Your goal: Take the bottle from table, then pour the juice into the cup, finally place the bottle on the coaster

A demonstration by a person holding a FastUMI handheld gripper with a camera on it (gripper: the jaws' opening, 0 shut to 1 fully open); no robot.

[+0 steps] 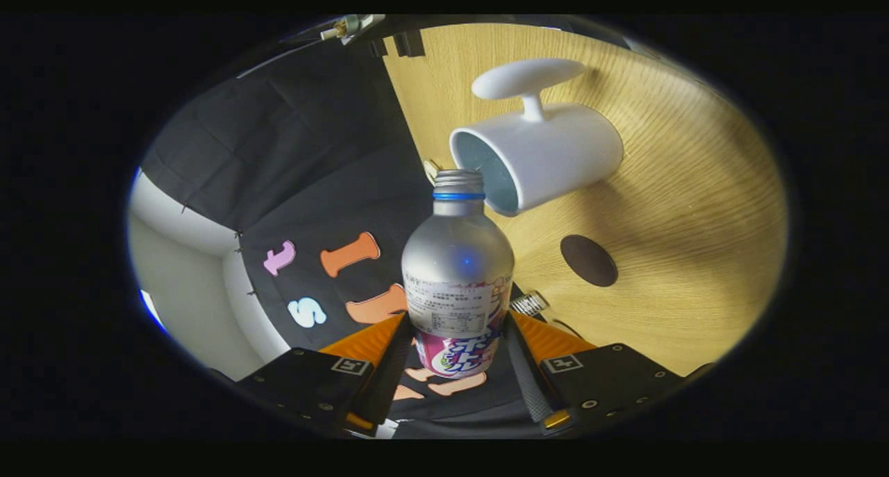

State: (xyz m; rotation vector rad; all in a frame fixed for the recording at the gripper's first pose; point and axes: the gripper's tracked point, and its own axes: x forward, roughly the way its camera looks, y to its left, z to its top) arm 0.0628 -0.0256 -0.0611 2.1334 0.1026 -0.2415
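Wood-grain table (680,206), gripper (456,338) jaws clamping silver bottle (457,255), glossy white cup (549,154)

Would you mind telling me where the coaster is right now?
In the gripper view, the dark round coaster lies on the wooden table, just beyond the white cup and off to the side of the bottle that the claw holds.

Pretty warm, bright light on the pale wooden tabletop (680,206), fading to dark toward the rim. Heavy fisheye bend curves everything near the edges. Small blue glint on the silver metal bottle (458,269); white ceramic mug (549,151) casts a soft shadow.
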